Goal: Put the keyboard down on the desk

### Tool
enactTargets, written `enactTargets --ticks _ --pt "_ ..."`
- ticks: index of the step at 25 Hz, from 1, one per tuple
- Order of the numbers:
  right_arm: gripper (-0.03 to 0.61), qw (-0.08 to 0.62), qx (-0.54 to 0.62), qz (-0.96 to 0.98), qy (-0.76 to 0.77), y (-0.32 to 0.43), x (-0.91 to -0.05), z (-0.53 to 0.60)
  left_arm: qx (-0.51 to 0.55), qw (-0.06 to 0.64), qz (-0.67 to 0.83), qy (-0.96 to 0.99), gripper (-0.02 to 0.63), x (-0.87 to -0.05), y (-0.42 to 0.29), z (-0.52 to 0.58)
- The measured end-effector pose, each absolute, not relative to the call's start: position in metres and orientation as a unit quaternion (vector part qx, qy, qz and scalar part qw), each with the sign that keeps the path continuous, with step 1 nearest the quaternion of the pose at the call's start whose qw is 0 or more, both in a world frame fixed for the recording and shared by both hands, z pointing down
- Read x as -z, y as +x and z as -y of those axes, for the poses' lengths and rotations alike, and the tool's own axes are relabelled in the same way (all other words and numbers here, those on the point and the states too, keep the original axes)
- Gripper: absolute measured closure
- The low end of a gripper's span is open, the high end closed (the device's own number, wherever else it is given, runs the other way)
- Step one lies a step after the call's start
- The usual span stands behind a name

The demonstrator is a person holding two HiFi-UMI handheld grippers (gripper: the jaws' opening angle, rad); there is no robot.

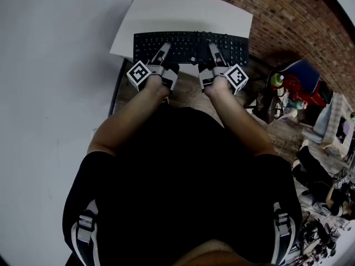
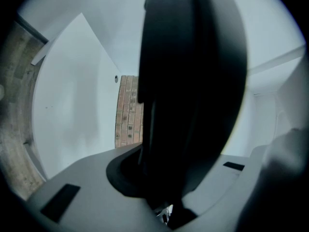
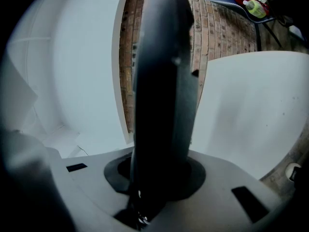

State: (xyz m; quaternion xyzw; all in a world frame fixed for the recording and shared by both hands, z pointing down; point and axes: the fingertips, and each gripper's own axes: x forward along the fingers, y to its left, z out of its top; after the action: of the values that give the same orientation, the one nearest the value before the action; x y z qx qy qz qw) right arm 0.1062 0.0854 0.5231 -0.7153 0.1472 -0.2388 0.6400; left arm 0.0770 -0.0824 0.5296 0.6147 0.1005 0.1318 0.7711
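Head view: your left gripper (image 1: 165, 49) and right gripper (image 1: 214, 49) each clamp the near edge of the black keyboard (image 1: 190, 42), with the jaws narrowly parted and the pads on it. The keyboard spans the near edge of the white desk (image 1: 183, 10). You cannot tell whether it rests there. Bare desktop lies beyond it. A white wall (image 1: 50, 65) flanks the desk's left side, and brick floor (image 1: 288, 15) its right.

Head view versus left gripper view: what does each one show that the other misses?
Only the head view shows the person's arms, the left gripper and right gripper together, the keyboard with its keys, and clutter beside the desk. Only the left gripper view shows that gripper's jaws clamped on the keyboard's edge, a dark slab seen end-on. Both show the keyboard, the white desk and brick.
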Motion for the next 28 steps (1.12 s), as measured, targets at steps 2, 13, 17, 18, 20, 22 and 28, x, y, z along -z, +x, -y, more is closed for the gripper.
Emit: enactTargets --ticks 2,13,17,18,20,22,28 --pt "0.466 0.639 0.238 -0.147 -0.716 0.106 -0.525 -0.090 -0.132 0.771 -0.101 0.614 0.531 -0.532 0.077 0.078" --pt "0.466 0.636 0.233 -0.143 -0.722 0.110 -0.540 -0.089 -0.140 0.776 -0.107 0.606 0.531 -0.548 0.083 0.078" --pt "0.466 0.632 0.232 -0.140 -0.726 0.110 -0.531 -0.062 -0.140 0.778 -0.111 0.602 0.531 -0.541 0.085 0.106" --pt "0.466 0.631 0.232 -0.140 -0.727 0.111 -0.525 -0.045 -0.139 0.779 -0.113 0.601 0.531 -0.536 0.086 0.123" --pt "0.466 0.630 0.234 -0.139 -0.727 0.115 -0.512 -0.002 -0.137 0.781 -0.114 0.599 0.531 -0.524 0.089 0.165" --pt "0.466 0.628 0.234 -0.139 -0.729 0.120 -0.502 0.035 -0.136 0.783 -0.114 0.596 0.531 -0.517 0.095 0.201" --pt "0.466 0.637 0.225 -0.153 -0.721 0.113 -0.507 -0.031 -0.133 0.769 -0.119 0.614 0.531 -0.515 0.087 0.137"
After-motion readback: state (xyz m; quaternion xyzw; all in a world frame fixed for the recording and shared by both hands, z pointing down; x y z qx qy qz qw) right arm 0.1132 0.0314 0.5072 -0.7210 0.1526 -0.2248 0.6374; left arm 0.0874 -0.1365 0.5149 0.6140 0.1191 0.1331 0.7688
